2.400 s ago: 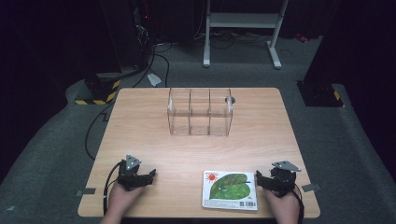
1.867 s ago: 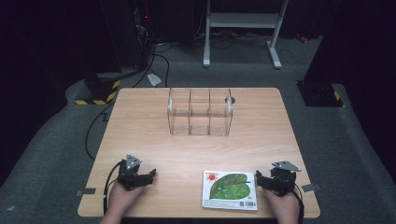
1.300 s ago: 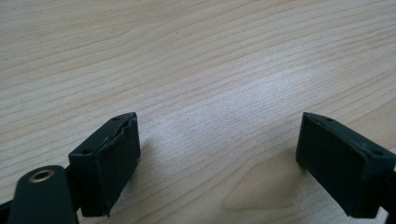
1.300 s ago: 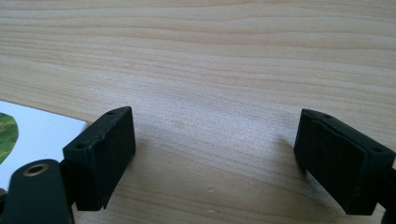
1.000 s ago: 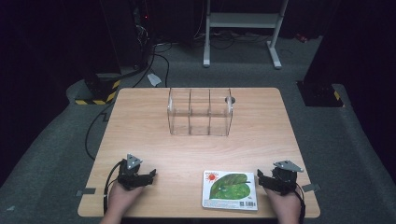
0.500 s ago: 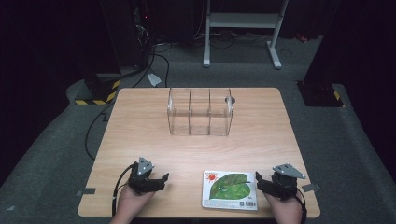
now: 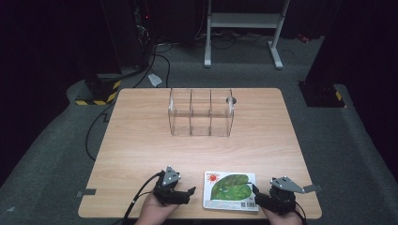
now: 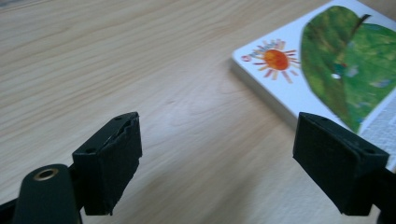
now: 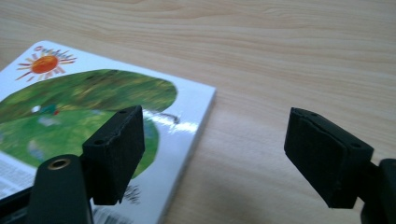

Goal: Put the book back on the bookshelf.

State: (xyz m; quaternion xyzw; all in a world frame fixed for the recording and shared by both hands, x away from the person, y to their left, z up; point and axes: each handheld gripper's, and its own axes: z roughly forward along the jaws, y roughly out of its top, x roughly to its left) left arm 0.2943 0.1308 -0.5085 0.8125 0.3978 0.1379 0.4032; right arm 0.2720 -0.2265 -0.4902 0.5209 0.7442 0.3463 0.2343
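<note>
A picture book [image 7: 231, 190] with a green leaf and an orange sun on its white cover lies flat near the table's front edge. My left gripper [image 7: 186, 195] sits just left of it, pointing right, jaws wide open with bare wood between them. In the left gripper view [image 8: 218, 154] the book [image 8: 322, 70] lies ahead at the right. My right gripper [image 7: 257, 195] is at the book's right edge, pointing left. In the right gripper view [image 9: 212, 144] its jaws have just been closing a little but stand open, with the left one over the book [image 9: 70, 107] and no pad pressing on it.
A clear box [image 7: 201, 112] with three compartments stands upright at the middle back of the wooden table [image 7: 141, 140]. A small round grey thing [image 7: 230, 100] sits by its back right corner. A cable [image 7: 141, 199] trails from the left gripper over the front edge.
My left gripper has slid to the right along the front edge, close to the book. The right gripper has shifted slightly at the book's right edge.
</note>
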